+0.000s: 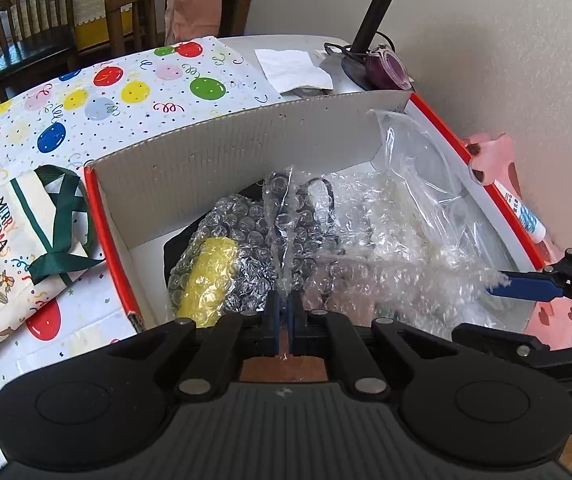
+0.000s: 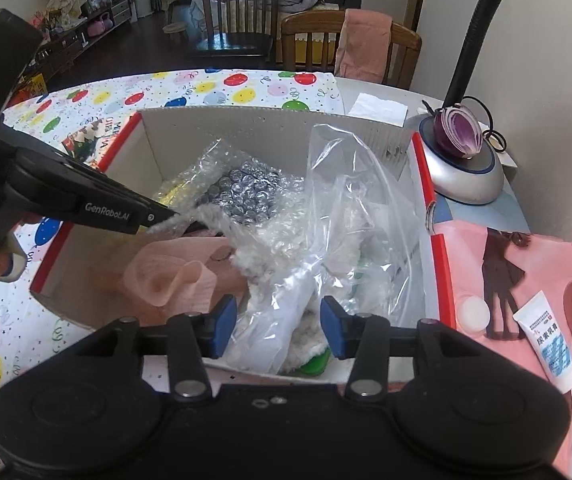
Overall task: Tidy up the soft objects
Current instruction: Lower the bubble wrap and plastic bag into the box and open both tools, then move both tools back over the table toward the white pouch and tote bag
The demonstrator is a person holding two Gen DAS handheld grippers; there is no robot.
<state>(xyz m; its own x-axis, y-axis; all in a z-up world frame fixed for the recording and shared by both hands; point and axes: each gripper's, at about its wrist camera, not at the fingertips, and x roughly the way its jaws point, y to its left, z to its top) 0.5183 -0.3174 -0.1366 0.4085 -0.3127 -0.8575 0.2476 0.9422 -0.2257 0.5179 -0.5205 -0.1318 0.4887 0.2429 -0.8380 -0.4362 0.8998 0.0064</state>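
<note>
left gripper: jaws pinched together on a strip of bubble wrap; the sheet rises straight up from between the pads, so yeah, clamped on it

right gripper: blue pads stand apart over the near end of the box; clear plastic bag sits in the gap, but the pads don't look to be pressing it

box: white cardboard with red edges, on the balloon-print tablecloth; that's where the soft stuff is piled

inside the box: bubble wrap over something yellow on the left side; the clear bag toward the right wall; a pinkish cloth in the near-left corner, seen from the right wrist view; a bit of green peeks out under the bag

outside the box: Christmas tote bag just left of it; pink pouch with a white tube on top to its right; lamp base with half a red onion on it behind
</note>
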